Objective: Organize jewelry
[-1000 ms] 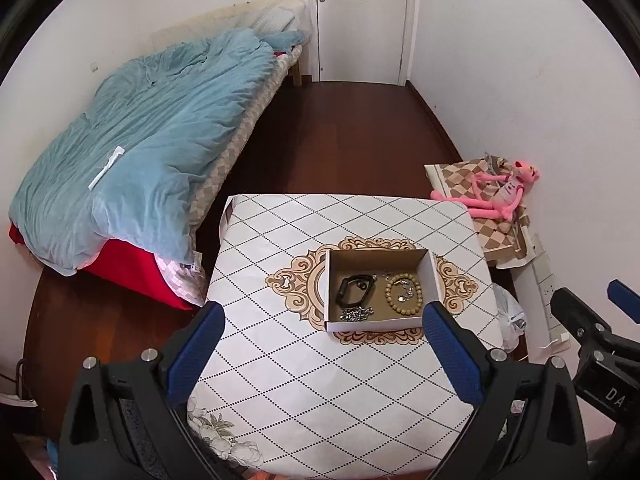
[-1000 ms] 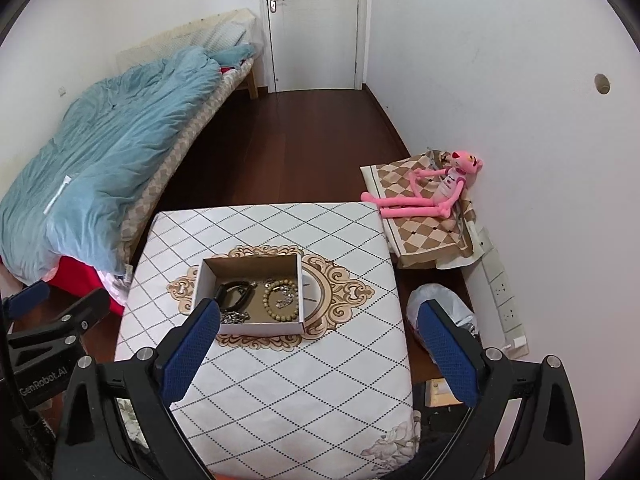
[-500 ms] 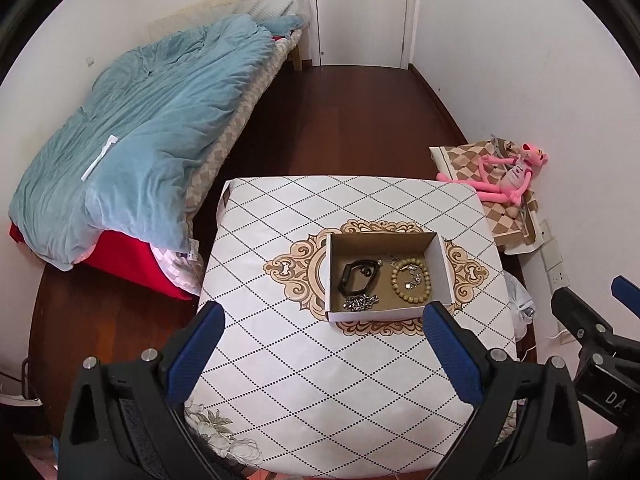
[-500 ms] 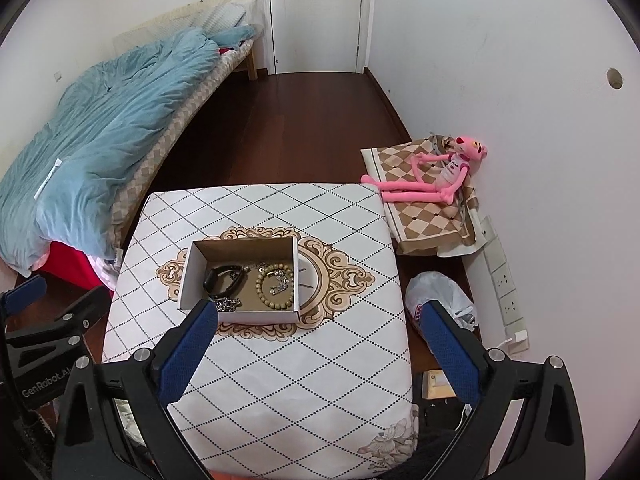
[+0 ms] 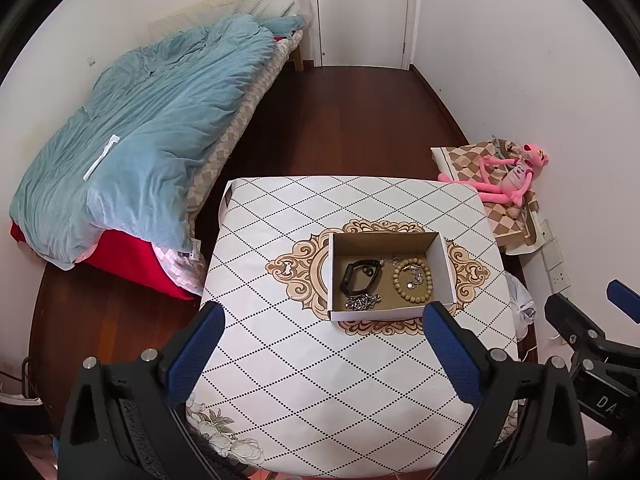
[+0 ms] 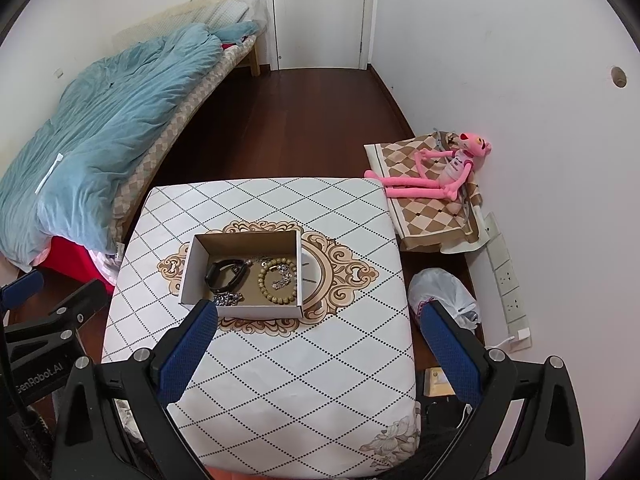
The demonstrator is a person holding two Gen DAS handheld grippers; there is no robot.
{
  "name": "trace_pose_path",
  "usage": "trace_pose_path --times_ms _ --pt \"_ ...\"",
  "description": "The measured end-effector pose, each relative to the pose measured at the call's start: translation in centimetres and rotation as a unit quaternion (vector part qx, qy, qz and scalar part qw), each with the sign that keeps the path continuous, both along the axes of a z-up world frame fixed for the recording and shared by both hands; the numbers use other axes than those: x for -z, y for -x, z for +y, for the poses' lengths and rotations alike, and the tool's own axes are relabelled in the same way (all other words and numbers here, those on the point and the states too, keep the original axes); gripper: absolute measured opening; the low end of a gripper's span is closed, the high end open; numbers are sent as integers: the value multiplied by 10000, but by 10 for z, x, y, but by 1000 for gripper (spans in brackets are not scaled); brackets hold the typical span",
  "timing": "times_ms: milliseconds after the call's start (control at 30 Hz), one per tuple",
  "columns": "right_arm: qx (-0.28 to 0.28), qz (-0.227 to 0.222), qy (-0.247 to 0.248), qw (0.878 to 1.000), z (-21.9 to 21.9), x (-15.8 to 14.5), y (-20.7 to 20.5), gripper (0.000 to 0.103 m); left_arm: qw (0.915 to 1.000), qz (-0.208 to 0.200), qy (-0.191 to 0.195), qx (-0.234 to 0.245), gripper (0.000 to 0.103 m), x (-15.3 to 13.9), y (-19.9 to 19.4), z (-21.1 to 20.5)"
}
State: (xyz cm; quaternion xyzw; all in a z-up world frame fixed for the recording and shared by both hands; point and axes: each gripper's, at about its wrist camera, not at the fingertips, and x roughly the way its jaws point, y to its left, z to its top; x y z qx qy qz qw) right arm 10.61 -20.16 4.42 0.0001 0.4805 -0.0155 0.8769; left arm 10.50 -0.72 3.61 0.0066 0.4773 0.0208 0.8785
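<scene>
A small open cardboard box (image 5: 442, 264) (image 6: 188, 272) sits on the patterned table (image 5: 320, 380) (image 6: 280, 380). Inside lie a black wristband (image 5: 360, 277) (image 6: 225, 276), a silver chain (image 5: 362, 302) (image 6: 228, 299), a wooden bead bracelet (image 5: 412, 281) (image 6: 279, 280) and a small silver piece (image 5: 414, 278) (image 6: 282, 278) within the beads. My left gripper (image 5: 322, 330) is open and empty, held above the table's near side. My right gripper (image 6: 318, 328) is open and empty, also well above the table.
A bed with a blue duvet (image 5: 152, 132) stands to the left. A pink plush toy (image 6: 440, 176) lies on a checkered cushion (image 6: 424, 208) by the right wall. A plastic bag (image 6: 440, 292) and a power strip (image 6: 508, 284) lie on the floor right of the table.
Both grippers have tilted and shifted slightly; the box and table now sit a little lower and nearer in both views. The jewelry has not moved.
</scene>
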Motion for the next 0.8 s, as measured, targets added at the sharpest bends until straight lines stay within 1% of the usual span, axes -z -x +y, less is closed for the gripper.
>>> trace_pose_path --times_ms 567,800 --pt "-17 38 -12 10000 4 4 0 102 10000 16 4 41 101 3 9 5" --pt "-16 36 -30 10000 4 4 1 102 10000 -52 -37 29 101 0 13 7"
